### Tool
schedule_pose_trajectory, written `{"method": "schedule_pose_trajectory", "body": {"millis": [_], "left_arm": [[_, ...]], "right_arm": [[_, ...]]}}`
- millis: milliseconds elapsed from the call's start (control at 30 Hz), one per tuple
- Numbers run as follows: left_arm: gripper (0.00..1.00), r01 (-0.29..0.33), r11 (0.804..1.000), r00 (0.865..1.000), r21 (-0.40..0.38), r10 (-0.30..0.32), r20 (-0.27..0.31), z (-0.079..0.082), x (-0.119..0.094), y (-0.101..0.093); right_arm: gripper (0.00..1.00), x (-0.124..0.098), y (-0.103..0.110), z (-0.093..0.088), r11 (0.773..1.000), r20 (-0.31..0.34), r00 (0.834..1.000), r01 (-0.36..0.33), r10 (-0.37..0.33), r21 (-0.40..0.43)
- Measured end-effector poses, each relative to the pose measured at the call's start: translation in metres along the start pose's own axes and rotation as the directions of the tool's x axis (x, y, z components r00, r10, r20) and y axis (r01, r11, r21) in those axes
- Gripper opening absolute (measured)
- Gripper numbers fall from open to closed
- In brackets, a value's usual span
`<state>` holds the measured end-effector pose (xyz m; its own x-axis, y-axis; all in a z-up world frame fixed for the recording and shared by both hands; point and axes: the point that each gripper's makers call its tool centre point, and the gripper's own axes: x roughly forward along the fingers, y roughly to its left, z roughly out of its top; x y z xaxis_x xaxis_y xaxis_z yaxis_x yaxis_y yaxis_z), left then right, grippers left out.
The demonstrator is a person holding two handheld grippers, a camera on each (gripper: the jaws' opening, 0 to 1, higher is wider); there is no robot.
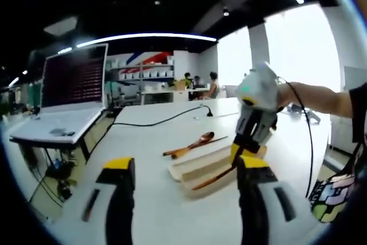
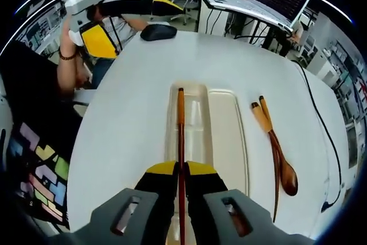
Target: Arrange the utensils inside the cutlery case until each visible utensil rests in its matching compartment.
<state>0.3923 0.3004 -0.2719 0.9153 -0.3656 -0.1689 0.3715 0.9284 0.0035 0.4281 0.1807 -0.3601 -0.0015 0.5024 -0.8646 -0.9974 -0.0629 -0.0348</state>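
Wooden chopsticks [image 2: 180, 136] are clamped between the jaws of the right hand-held gripper [image 2: 182, 171], their far end lying over the left compartment of the pale cutlery case [image 2: 226, 124] on the white worktop [image 2: 132, 90]. A wooden spoon [image 2: 281, 162] and another utensil lie just beside the case's right side. The left hand-held gripper [image 1: 184, 170] hangs above the worktop, jaws spread apart, grasping nothing

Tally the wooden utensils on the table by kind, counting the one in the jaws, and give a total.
Chopsticks: 2, one held by the right gripper over the cutlery case, one lying on the table
Spoons: 1, beside the case
Total: 3
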Motion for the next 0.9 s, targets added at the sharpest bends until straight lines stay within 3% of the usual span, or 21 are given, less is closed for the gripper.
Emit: {"method": "schedule_pose_trajectory", "body": {"millis": [600,800,900], "left_arm": [[0.76,0.002,1.000,1.000,-0.003,-0.002,-0.002,-0.001,0.000,0.002],[0.76,-0.007,1.000,1.000,-0.008,0.007,-0.001,-0.003,0.000,0.006],[0.76,-0.008,1.000,1.000,-0.004,0.008,0.000,-0.002,-0.002,0.005]], "right_arm": [[0.03,-0.015,-0.004,0.009,1.000,0.034,0.999,0.021,-0.022,0.013],[0.05,-0.033,-0.039,0.012,0.993,0.042,0.992,0.117,-0.118,0.032],[0.05,-0.036,-0.059,0.007,0.983,0.018,0.983,0.185,-0.185,-0.018]]}}
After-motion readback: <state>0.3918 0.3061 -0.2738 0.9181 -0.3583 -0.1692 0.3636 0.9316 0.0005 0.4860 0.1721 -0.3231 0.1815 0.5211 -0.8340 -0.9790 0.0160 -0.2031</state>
